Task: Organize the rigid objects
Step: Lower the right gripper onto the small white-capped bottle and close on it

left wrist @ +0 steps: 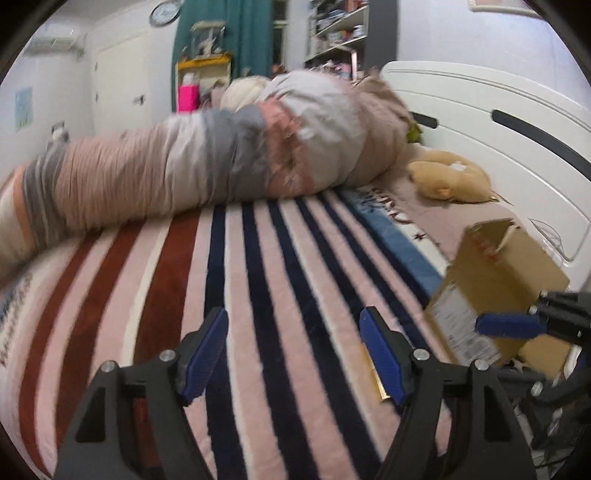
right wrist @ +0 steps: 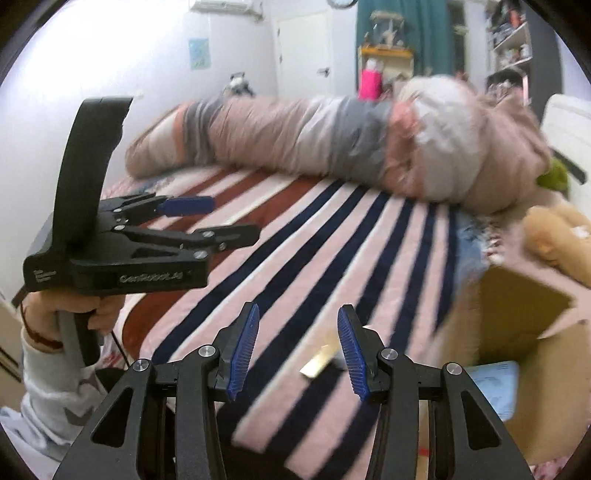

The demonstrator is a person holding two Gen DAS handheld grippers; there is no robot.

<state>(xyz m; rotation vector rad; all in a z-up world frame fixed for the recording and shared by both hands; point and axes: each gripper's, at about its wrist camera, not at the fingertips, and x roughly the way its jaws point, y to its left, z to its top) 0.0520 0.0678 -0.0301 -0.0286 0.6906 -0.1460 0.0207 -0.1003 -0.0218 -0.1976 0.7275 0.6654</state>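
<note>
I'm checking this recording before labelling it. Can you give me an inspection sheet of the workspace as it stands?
Surface: bed with striped blanket.
Job's things: open cardboard box at the bed's edge; small gold-coloured flat object on the blanket.
Clutter: rolled duvet, plush toy.
Grippers: left gripper open, empty; right gripper open, empty.
Cables: thin black cable below the left hand.
Surroundings: white headboard, teal curtain, shelves, wall clock.
</note>
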